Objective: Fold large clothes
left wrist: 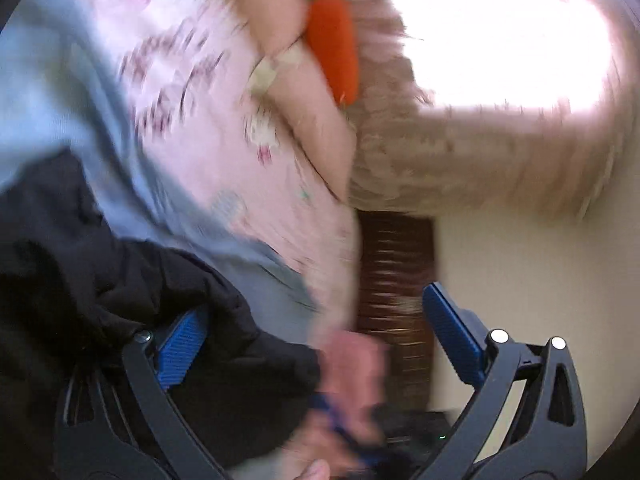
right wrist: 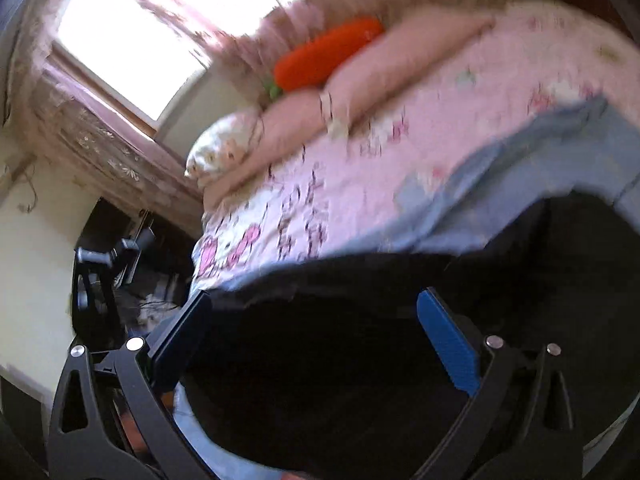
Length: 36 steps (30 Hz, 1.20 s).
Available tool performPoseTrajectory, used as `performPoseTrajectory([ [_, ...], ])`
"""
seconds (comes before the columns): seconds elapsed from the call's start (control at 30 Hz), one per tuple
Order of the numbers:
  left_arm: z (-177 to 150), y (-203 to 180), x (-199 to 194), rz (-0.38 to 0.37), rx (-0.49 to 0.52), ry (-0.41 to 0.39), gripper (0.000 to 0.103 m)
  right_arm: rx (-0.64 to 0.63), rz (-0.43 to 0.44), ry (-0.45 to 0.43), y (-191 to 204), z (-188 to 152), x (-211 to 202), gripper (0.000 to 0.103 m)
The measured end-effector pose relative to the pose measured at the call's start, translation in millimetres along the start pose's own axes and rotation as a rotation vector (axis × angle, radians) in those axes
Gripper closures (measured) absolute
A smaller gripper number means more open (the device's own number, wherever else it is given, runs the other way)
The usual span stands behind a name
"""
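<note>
A large black garment [left wrist: 72, 264] lies on a bed over a light blue cloth [left wrist: 48, 88]. In the left wrist view my left gripper [left wrist: 312, 332] is open, its blue pads [left wrist: 180, 350] wide apart, the left pad against the garment's edge. A blurred hand [left wrist: 352, 384] shows between the fingers. In the right wrist view the black garment [right wrist: 360, 340] fills the space between the blue pads [right wrist: 448, 344] of my right gripper [right wrist: 316, 332], which is open above it. The left gripper [right wrist: 104, 264] shows at the far left. Both views are blurred.
The bed has a pink floral sheet [right wrist: 320, 184], pink pillows [right wrist: 400, 52] and an orange carrot plush [right wrist: 324, 56]. A bright window [right wrist: 132, 48] with patterned curtains [left wrist: 460, 152] lies beyond. A dark wooden piece [left wrist: 396, 272] stands by the cream wall [left wrist: 520, 264].
</note>
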<state>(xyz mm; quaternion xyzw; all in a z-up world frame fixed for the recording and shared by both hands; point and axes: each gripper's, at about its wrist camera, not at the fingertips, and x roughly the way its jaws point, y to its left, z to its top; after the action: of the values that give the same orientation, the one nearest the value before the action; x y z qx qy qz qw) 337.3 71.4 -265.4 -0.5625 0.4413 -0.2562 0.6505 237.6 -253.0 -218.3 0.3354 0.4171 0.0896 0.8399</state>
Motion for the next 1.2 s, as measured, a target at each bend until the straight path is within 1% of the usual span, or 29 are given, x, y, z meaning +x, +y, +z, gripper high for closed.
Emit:
performPoseTrajectory([
  [0.03, 5, 6, 1, -0.014, -0.024, 0.030, 0.002, -0.016, 0.002, 0.013, 1, -2, 6, 0.001],
  [0.1, 4, 11, 0, -0.013, -0.016, 0.072, 0.002, -0.085, -0.048, 0.050, 8, -9, 24, 0.001],
  [0.17, 1, 16, 0, -0.030, -0.016, 0.107, 0.002, -0.137, -0.091, 0.081, 13, -17, 44, 0.001],
  [0.27, -4, 30, 4, -0.024, -0.024, 0.174, 0.002, -0.185, -0.205, 0.090, 18, -27, 82, 0.001],
  [0.33, -4, 44, 6, -0.009, -0.052, 0.215, 0.002, -0.182, -0.264, 0.090, 13, -28, 100, 0.001],
  [0.43, -10, 66, 1, -0.048, -0.135, 0.270, 0.002, -0.134, -0.322, 0.099, -1, -24, 123, 0.001],
  [0.47, -13, 69, -4, -0.044, -0.131, 0.269, 0.002, -0.121, -0.330, 0.107, -5, -24, 127, 0.001],
  [0.53, -20, 63, -14, -0.012, -0.080, 0.256, 0.002, -0.117, -0.325, 0.100, -4, -26, 124, 0.001],
  [0.6, -33, 42, -24, 0.079, 0.057, 0.224, 0.002, -0.137, -0.328, 0.076, 4, -28, 113, 0.001],
  [0.63, -40, 27, -28, 0.145, 0.152, 0.193, 0.002, -0.153, -0.328, 0.062, 8, -30, 106, 0.001],
  [0.67, -52, 5, -31, 0.261, 0.306, 0.135, 0.002, -0.186, -0.323, 0.026, 15, -32, 91, 0.001],
  [0.7, -64, -15, -31, 0.380, 0.463, 0.059, 0.002, -0.215, -0.320, -0.010, 20, -33, 78, 0.001],
  [0.73, -82, -35, -27, 0.524, 0.662, -0.045, 0.002, -0.250, -0.318, -0.066, 25, -35, 61, 0.001],
  [0.77, -93, -42, -22, 0.615, 0.771, -0.112, 0.002, -0.283, -0.337, -0.130, 28, -39, 43, 0.001],
  [0.8, -105, -45, -14, 0.713, 0.876, -0.182, 0.002, -0.300, -0.370, -0.172, 28, -41, 32, 0.001],
  [0.87, -121, -40, 0, 0.829, 1.010, -0.274, 0.002, -0.306, -0.472, -0.261, 17, -45, 19, 0.001],
  [0.9, -126, -33, 7, 0.863, 1.046, -0.309, 0.002, -0.299, -0.516, -0.296, 8, -47, 20, 0.001],
  [0.93, -128, -22, 15, 0.891, 1.065, -0.336, 0.002, -0.292, -0.546, -0.303, 0, -47, 24, 0.001],
  [0.97, -127, -16, 21, 0.900, 1.066, -0.337, 0.002, -0.286, -0.580, -0.284, -13, -47, 35, 0.001],
  [1.03, -122, -2, 33, 0.917, 1.053, -0.325, 0.002, -0.271, -0.615, -0.232, -28, -48, 53, 0.001],
  [1.1, -113, 17, 49, 0.968, 1.040, -0.300, 0.002, -0.266, -0.629, -0.217, -38, -51, 63, 0.001],
  [1.2, -107, 34, 63, 1.006, 1.065, -0.263, 0.002, -0.277, -0.645, -0.198, -46, -52, 77, 0.001],
])
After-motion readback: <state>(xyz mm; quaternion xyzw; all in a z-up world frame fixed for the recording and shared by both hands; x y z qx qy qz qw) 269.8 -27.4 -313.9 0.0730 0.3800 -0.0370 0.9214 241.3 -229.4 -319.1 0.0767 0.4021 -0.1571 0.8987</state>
